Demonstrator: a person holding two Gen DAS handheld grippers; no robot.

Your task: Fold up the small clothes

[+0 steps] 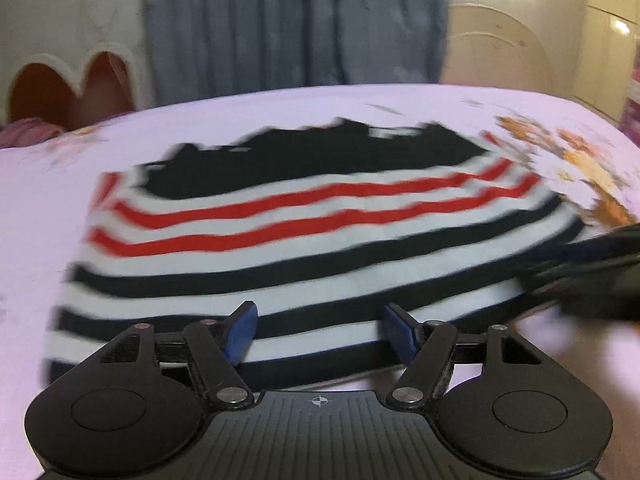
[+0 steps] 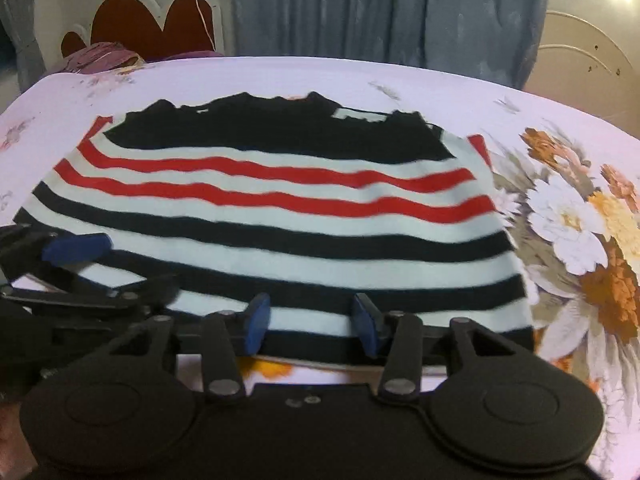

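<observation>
Striped sweater [image 2: 272, 216] on bed [image 2: 560, 128]: soft, limp knit; take the near hem. Left gripper [image 1: 318, 330] and right gripper [image 2: 310, 322] both gape, empty.

We count one striped garment [image 2: 272, 216] lying flat on the one bedsheet [image 2: 400, 76]. On that garment we count two full red stripes [image 2: 280, 196] below its one black top panel [image 2: 276, 132], and below the red ones at least four dark stripes [image 2: 280, 236]. We see two grippers at the garment's near hem: the right gripper [image 2: 312, 322] and the left gripper [image 1: 320, 330], each with two blue fingertips [image 1: 244, 332]. Beyond the garment hangs one blue curtain [image 2: 384, 12], and beside the curtain stands one headboard [image 2: 156, 24] with red panels.
</observation>
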